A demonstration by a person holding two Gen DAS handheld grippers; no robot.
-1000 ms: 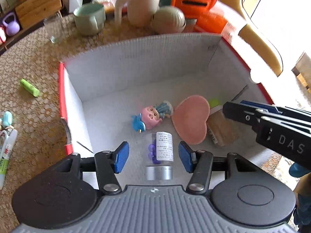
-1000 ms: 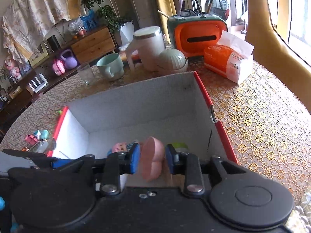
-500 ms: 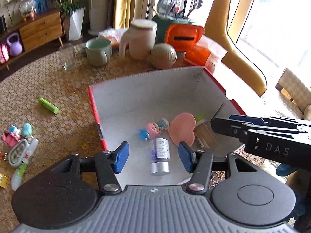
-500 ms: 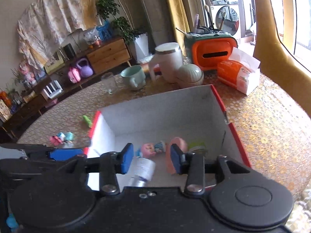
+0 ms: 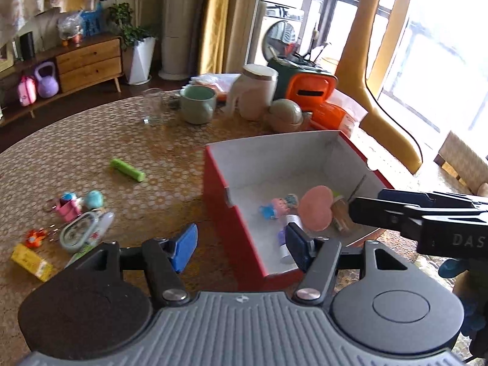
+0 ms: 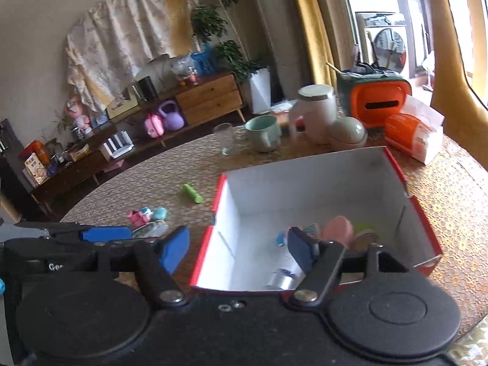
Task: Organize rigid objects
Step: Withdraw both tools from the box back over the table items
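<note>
A red box [image 5: 219,210] with a white inside [image 6: 308,183] holds a pink heart-shaped piece [image 5: 315,212], a small doll [image 5: 277,209], a silver-capped bottle [image 6: 280,280] and a brown brush [image 5: 343,219]. My left gripper [image 5: 239,245] is open and empty above the box's near left corner. My right gripper [image 6: 239,251] is open and empty above the box's near edge; it also shows in the left wrist view [image 5: 411,216]. On the table to the left lie a green tube [image 5: 127,170], small toys [image 5: 74,202] and a yellow block [image 5: 30,261].
At the back of the table stand a glass [image 5: 152,105], a green mug [image 5: 197,103], a beige jug [image 5: 254,94], a round lidded pot [image 5: 285,114], an orange holder [image 5: 309,90] and a tissue pack [image 6: 414,135]. A yellow chair [image 5: 381,100] stands to the right.
The right gripper opened and let go of the pink heart, which now lies in the box. Both grippers have drawn up and back from the box, and to the left.
</note>
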